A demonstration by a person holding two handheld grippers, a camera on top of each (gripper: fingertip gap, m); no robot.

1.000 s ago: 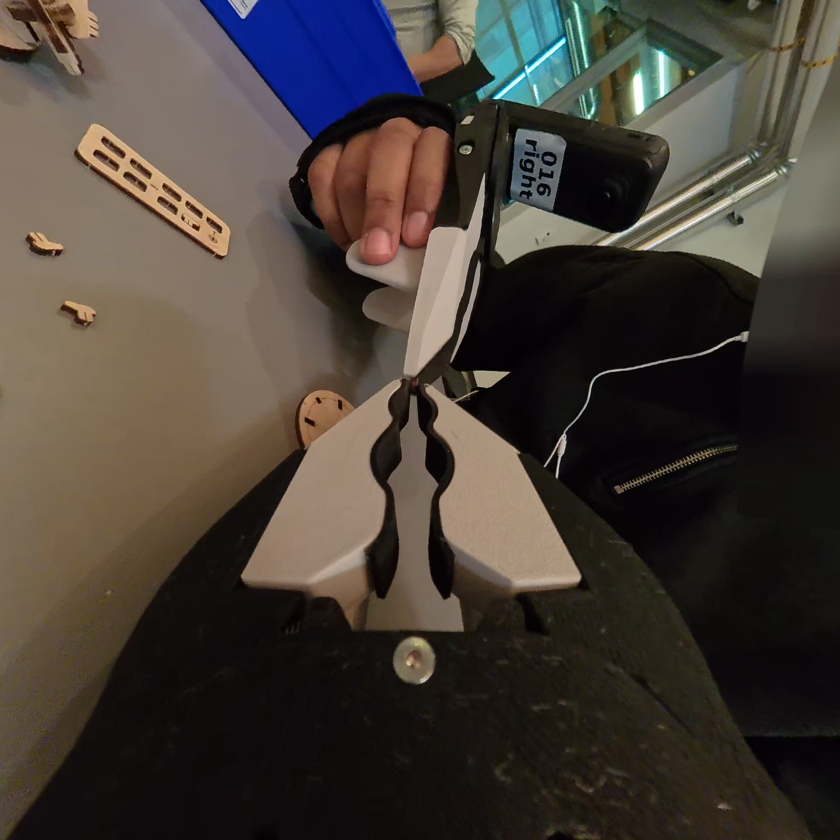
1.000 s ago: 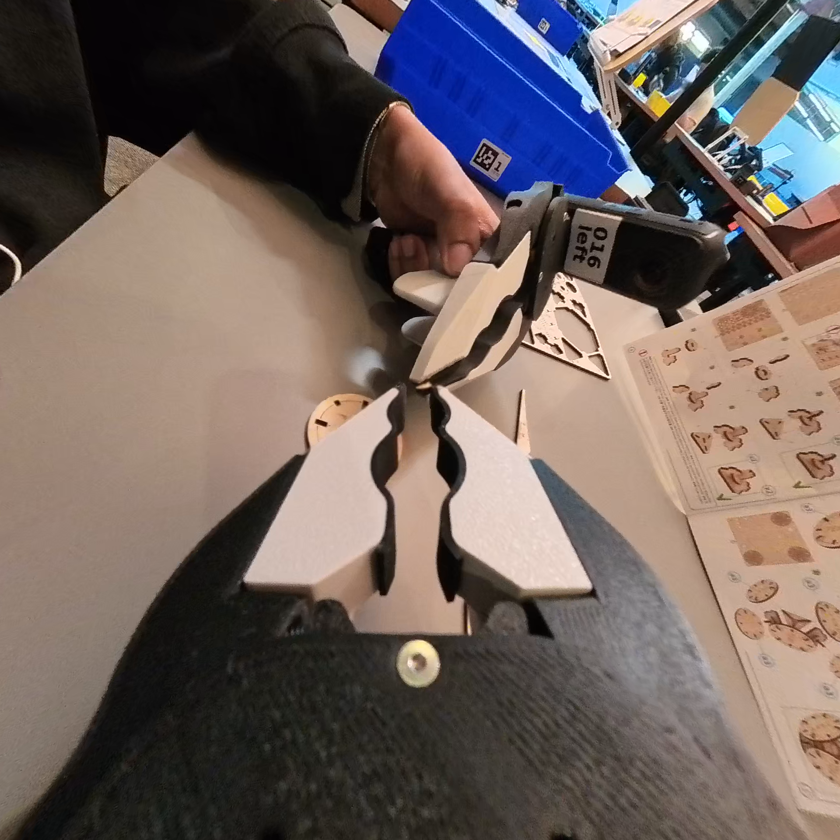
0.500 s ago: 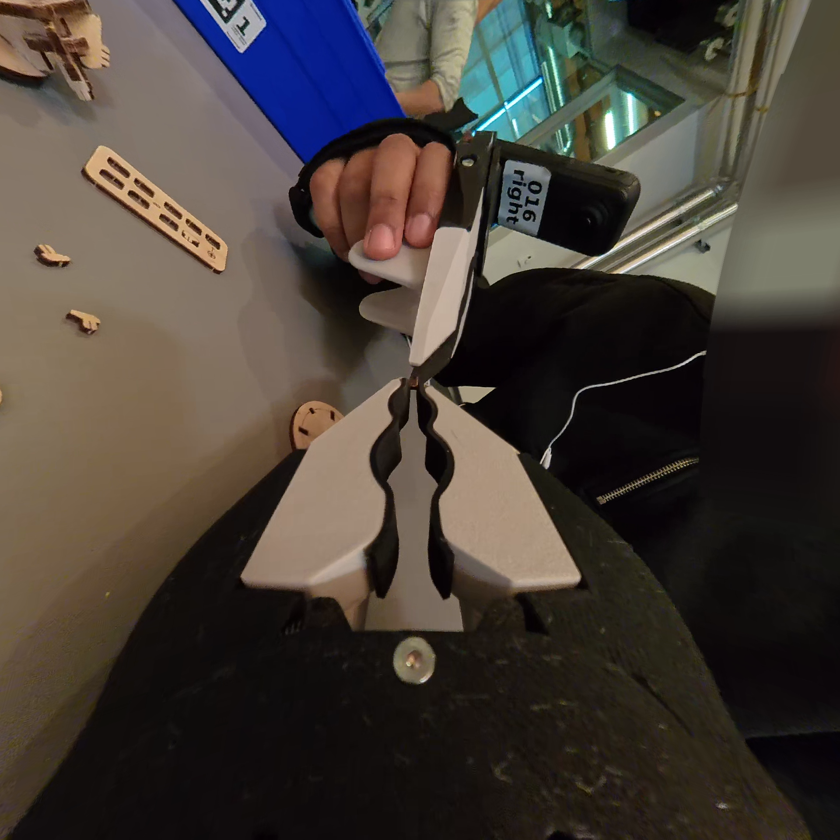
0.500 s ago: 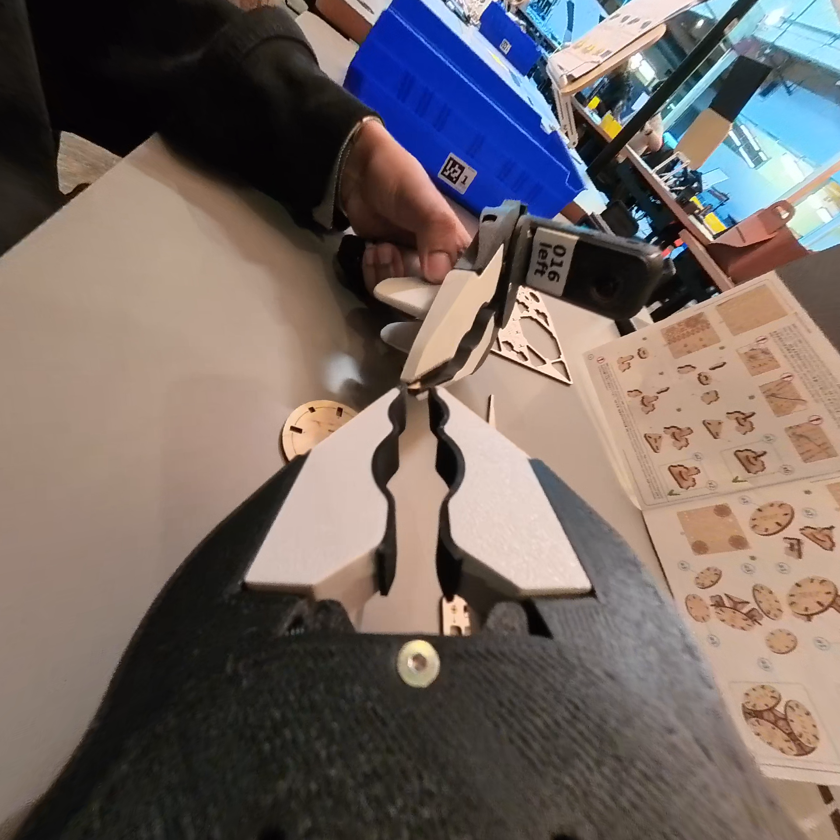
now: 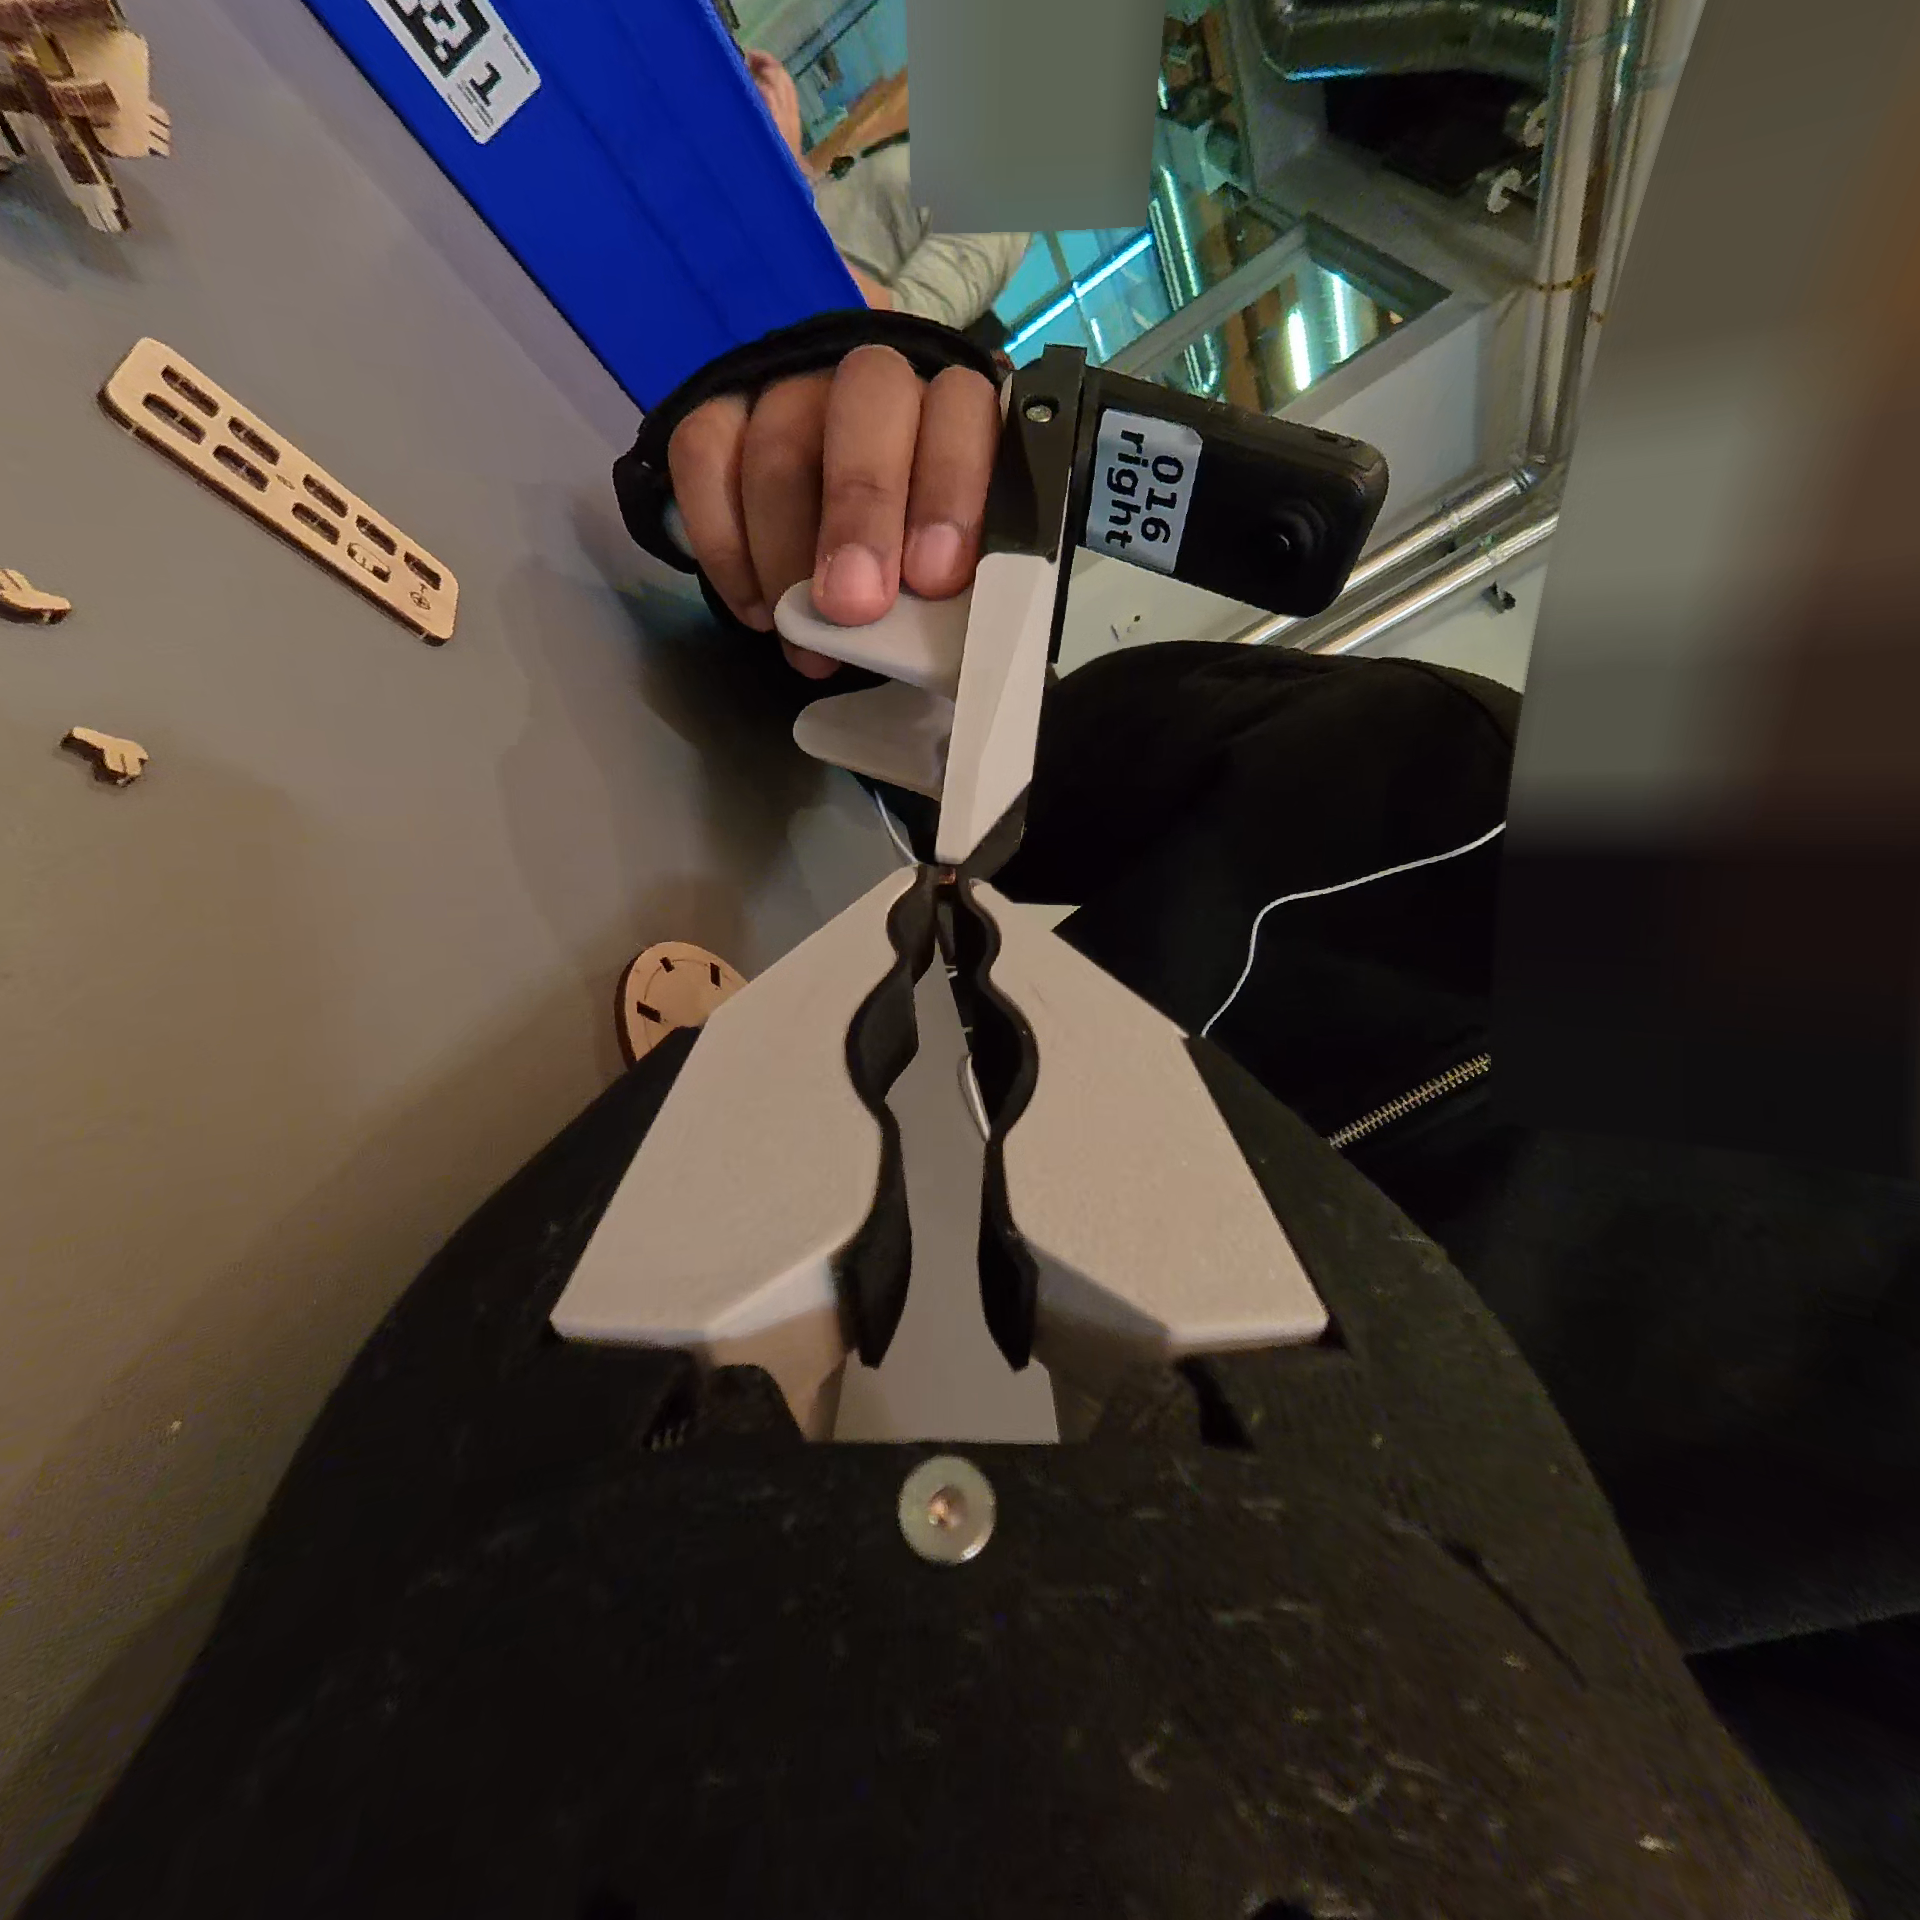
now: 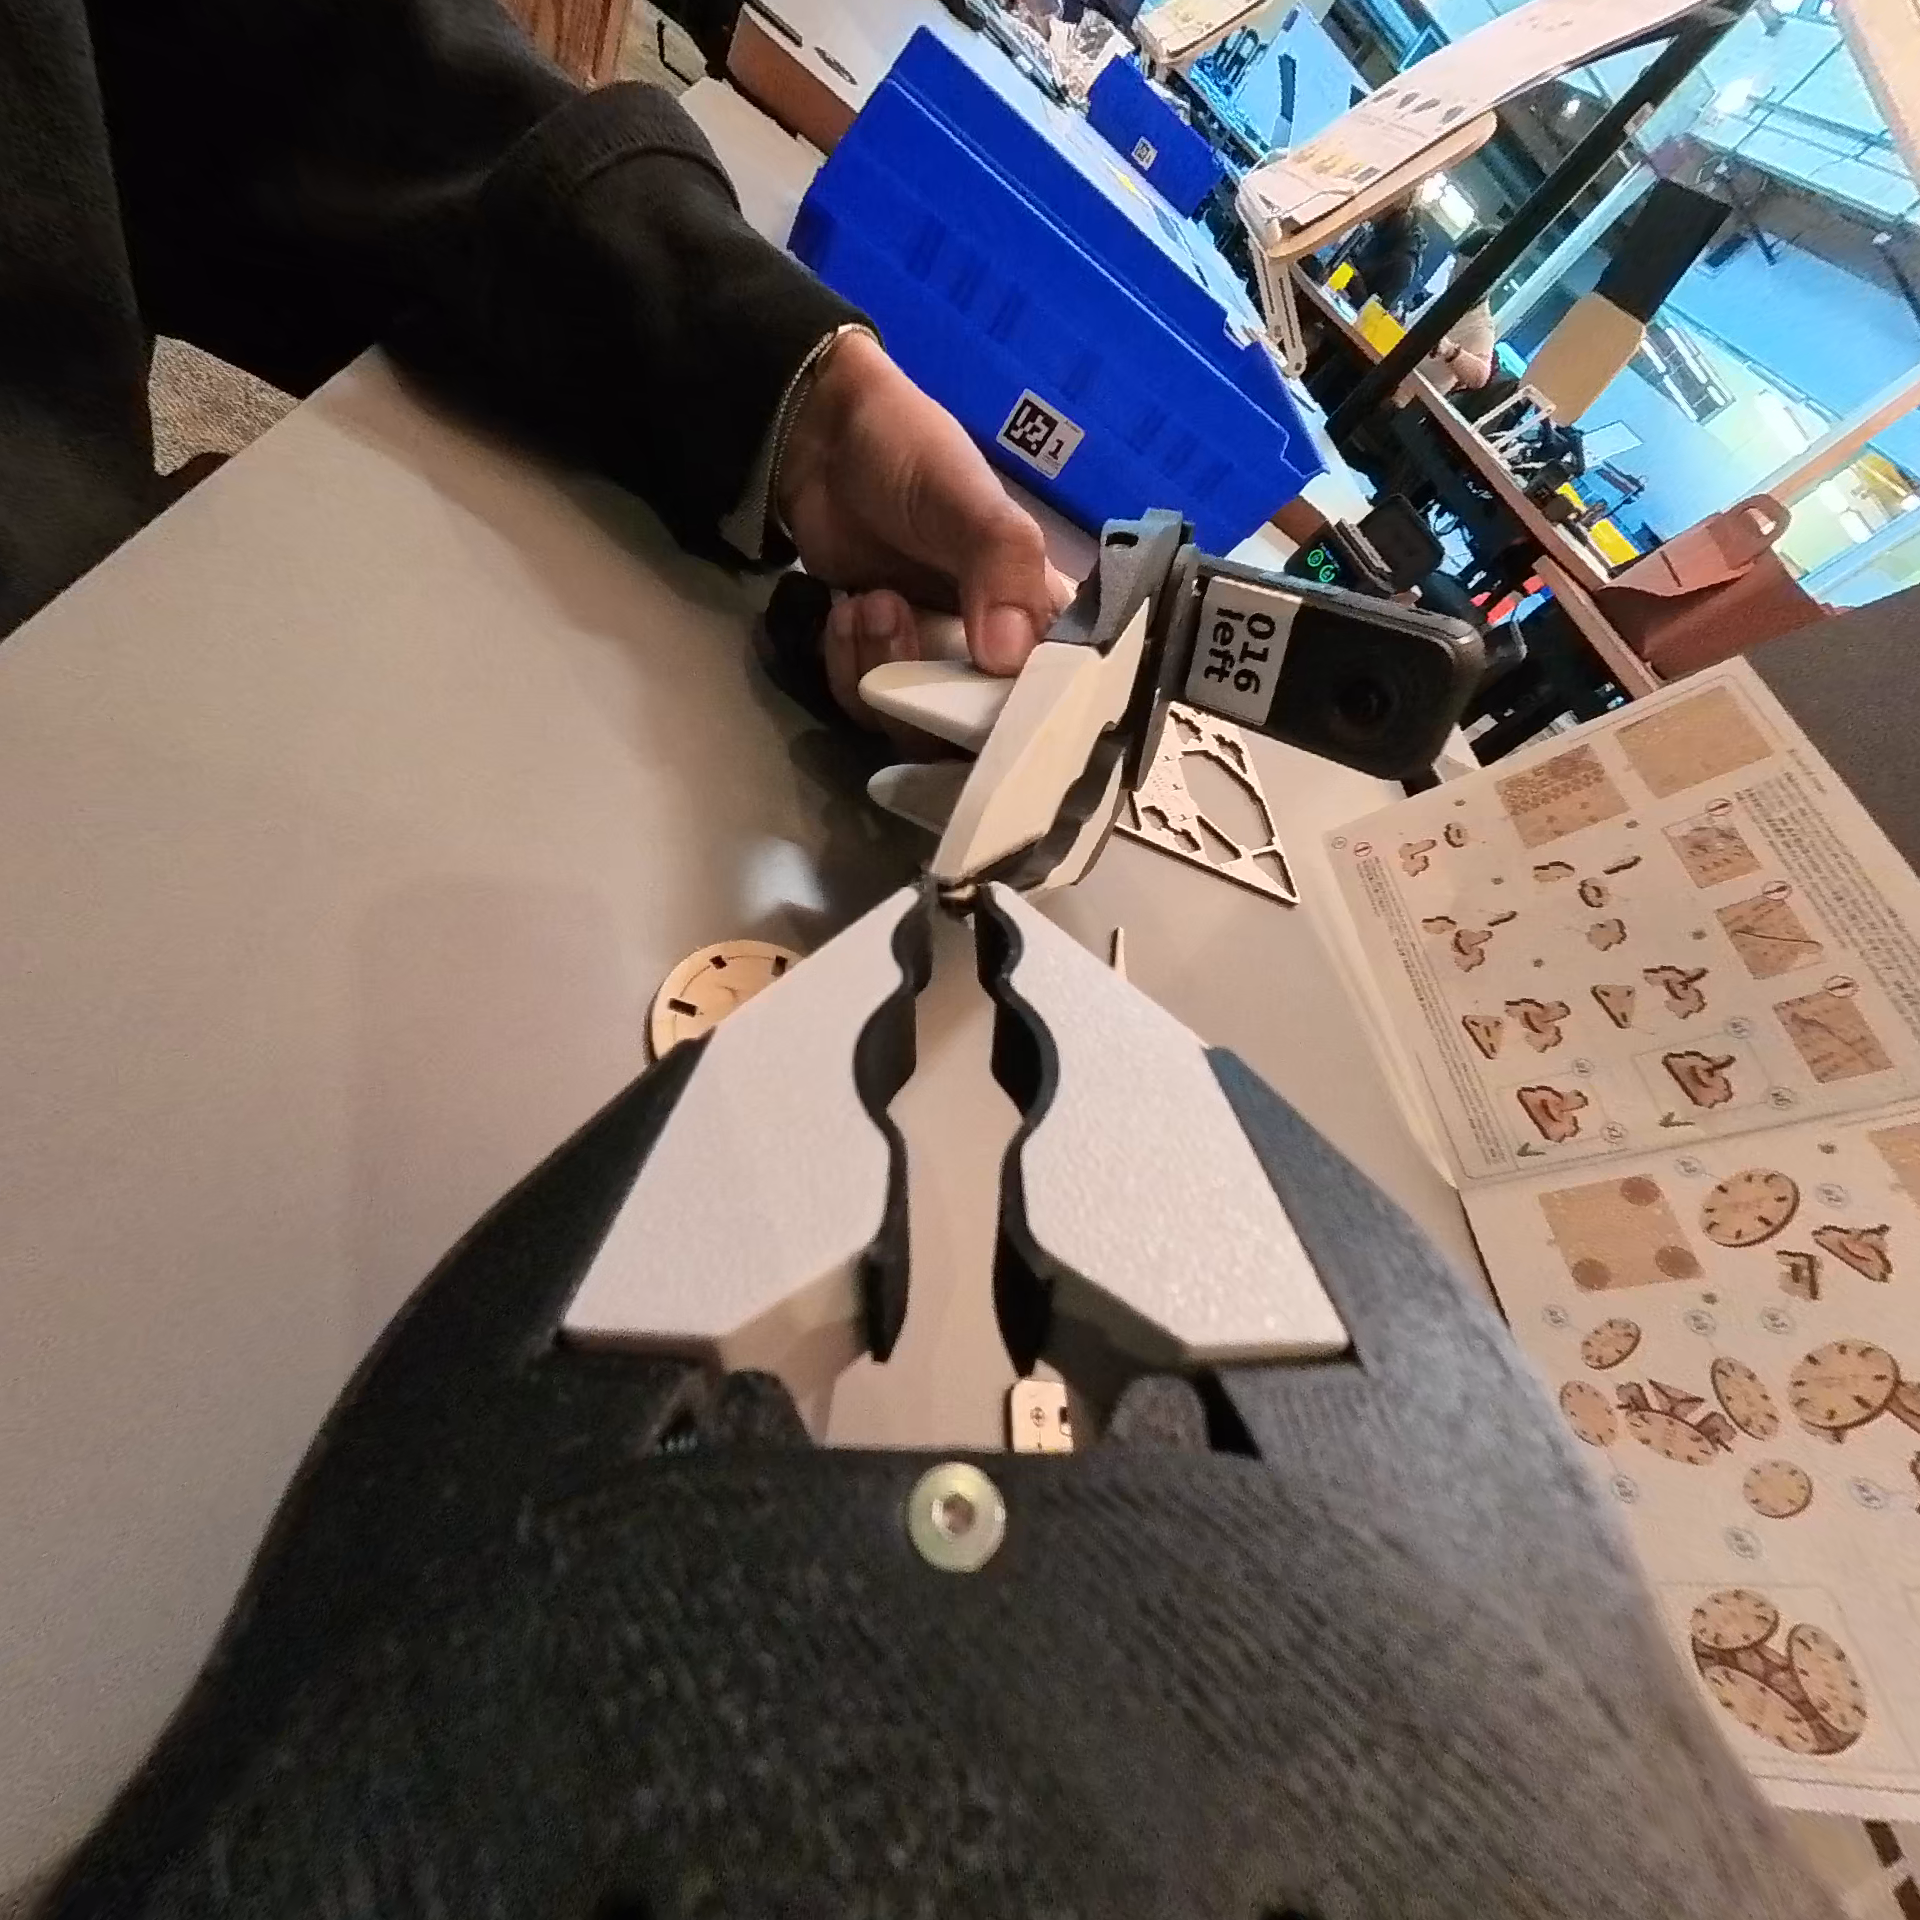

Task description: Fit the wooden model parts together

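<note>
Looking along the left gripper (image 5: pixel 943 881), we saw its black pads drawn together at the tips, pinching a tiny brownish piece (image 5: pixel 945 879). The right gripper (image 5: pixel 951 854) came down from the far side, held by a hand (image 5: pixel 831 488), and its tips met ours on that same piece, above the near edge of the grey table (image 5: pixel 312 883). A round wooden disc (image 5: pixel 665 992) lay just left of our fingers, a slotted wooden strip (image 5: pixel 275 488) farther left, and a blue bin (image 5: pixel 623 187) stood beyond.

From the right gripper (image 6: pixel 951 902), we saw its pads nearly closed, clamped on a small pale wooden piece (image 6: pixel 954 896). The left gripper (image 6: pixel 961 883), gripped by a hand (image 6: pixel 914 520), pinched the piece from the far side. The disc (image 6: pixel 712 987) lay left, an instruction sheet (image 6: pixel 1662 1039) right, and a triangular cut-out wooden sheet (image 6: pixel 1216 821) behind the left gripper.
</note>
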